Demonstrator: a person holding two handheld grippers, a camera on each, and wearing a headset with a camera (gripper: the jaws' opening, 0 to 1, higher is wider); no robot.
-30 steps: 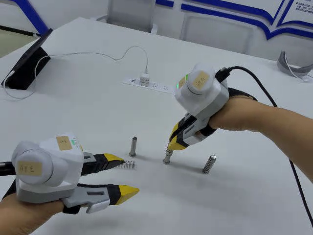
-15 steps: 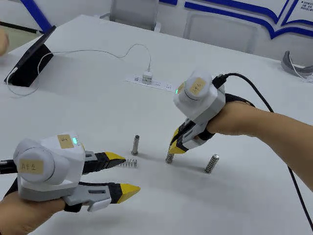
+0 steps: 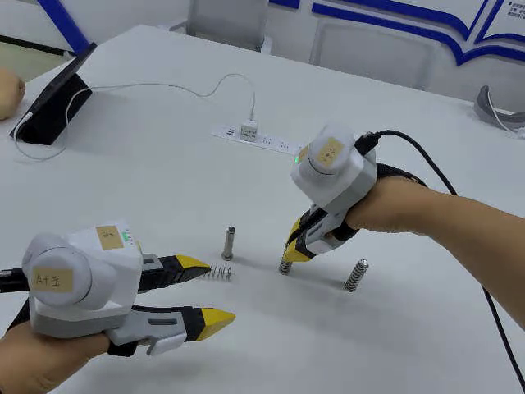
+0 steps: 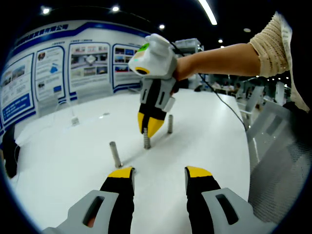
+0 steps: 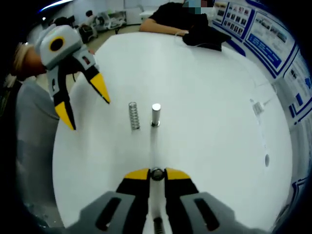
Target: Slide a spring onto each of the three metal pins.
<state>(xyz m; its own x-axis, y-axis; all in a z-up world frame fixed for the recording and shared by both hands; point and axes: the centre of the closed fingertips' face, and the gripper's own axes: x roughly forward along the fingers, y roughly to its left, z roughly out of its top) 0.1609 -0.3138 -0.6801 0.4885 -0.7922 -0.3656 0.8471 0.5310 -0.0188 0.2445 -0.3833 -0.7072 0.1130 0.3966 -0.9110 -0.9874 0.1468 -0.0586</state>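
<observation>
Three metal pins stand in a row on the white table [image 3: 123,180]. The left pin [image 3: 229,243] [image 5: 155,114] [image 4: 115,154] is bare. A loose spring [image 3: 217,272] [image 5: 133,116] lies beside it. My right gripper [image 3: 293,251] [image 5: 157,174] is shut on the spring on the middle pin [image 3: 285,265] [image 4: 146,139], coming down from above. The right pin [image 3: 354,275] [image 4: 170,124] carries a spring. My left gripper [image 3: 211,292] [image 4: 159,172] hovers open near the loose spring, holding nothing.
A white power strip [image 3: 254,139] with a plugged charger and cable lies at the back. A black tablet stand [image 3: 49,94] sits far left. A grey headset [image 3: 496,111] rests far right. A person [image 5: 180,19] sits across the table.
My right gripper has sunk a little lower on the middle pin. The left gripper holds its place; the head camera has shifted slightly.
</observation>
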